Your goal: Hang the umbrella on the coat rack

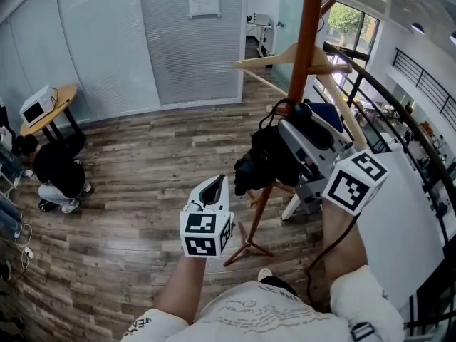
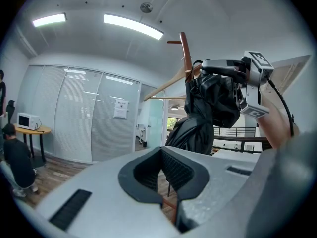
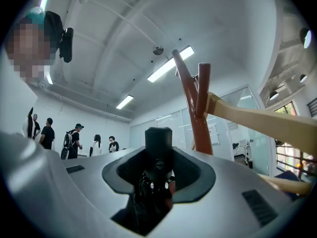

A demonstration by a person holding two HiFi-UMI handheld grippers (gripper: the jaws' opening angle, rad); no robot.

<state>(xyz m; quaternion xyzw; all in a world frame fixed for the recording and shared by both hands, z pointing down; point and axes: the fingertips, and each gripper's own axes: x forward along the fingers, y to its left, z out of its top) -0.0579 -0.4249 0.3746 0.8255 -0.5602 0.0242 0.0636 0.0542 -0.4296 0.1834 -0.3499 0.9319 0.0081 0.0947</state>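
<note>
A black folded umbrella (image 1: 265,161) hangs bunched beside the red-brown coat rack pole (image 1: 308,41), just below its pale wooden arms (image 1: 285,57). My right gripper (image 1: 283,135) is shut on the umbrella's black handle (image 3: 158,150), which stands up between its jaws, with the rack's forked top (image 3: 197,103) just behind. My left gripper (image 1: 214,189) hovers lower and to the left of the umbrella, shut with nothing in it. From the left gripper view the umbrella (image 2: 205,115) hangs under the right gripper (image 2: 233,76), against the rack (image 2: 184,53).
The rack's tripod feet (image 1: 246,244) stand on wooden floor. A person (image 1: 60,173) crouches at far left by a round table with a microwave (image 1: 41,105). A white table (image 1: 406,219) and dark railing (image 1: 388,98) lie to the right. Several people (image 3: 74,140) stand far off.
</note>
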